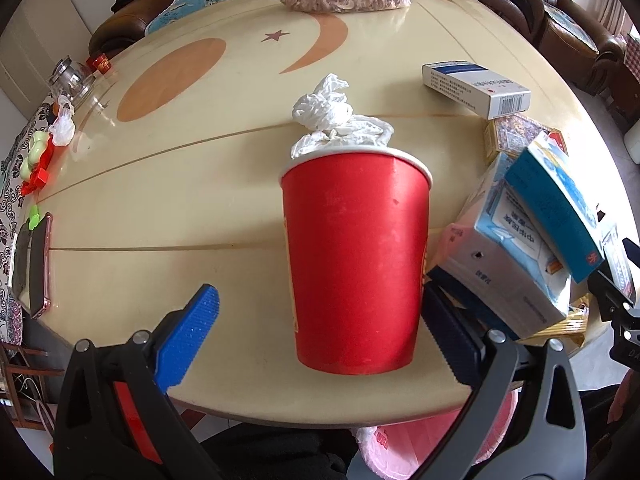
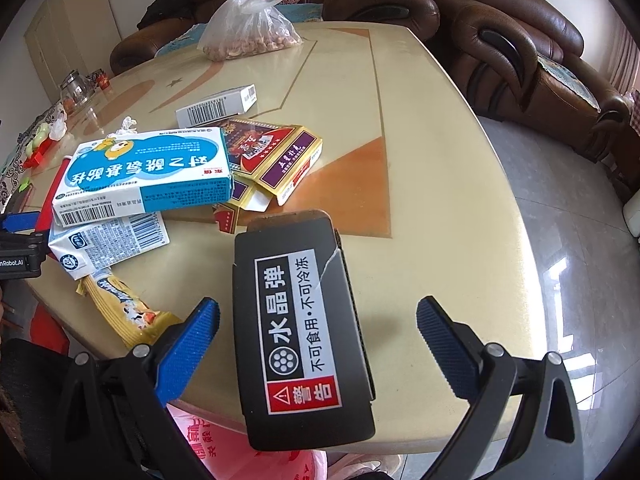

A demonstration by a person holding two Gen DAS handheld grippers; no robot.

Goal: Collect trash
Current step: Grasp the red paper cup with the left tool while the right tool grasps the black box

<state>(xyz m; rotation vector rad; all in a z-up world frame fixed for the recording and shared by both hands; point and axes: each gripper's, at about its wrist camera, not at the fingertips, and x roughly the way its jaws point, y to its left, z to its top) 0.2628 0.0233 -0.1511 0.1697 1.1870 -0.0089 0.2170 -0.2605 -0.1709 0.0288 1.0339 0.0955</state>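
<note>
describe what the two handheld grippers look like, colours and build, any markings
Both look alike. The left gripper and right gripper each have two bright blue ribbed finger pads on black angular arms joined by silver rivets. A red panel shows on the left gripper's body. In the right view, its side carries white "Robot.AI" lettering.

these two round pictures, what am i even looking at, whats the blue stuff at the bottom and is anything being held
Each picture comes from a fisheye camera on a handheld two-finger gripper; a person holds one per hand. The blue ribbed pieces are the fingers. In the left wrist view, the left gripper is open around a red paper cup stuffed with crumpled white tissue; whether the right-hand finger touches the cup is unclear. In the right wrist view, the right gripper is open around a black box lying over the edge of the cream table, touching neither side. Medicine boxes lie piled nearby. Nothing is gripped yet.
</note>
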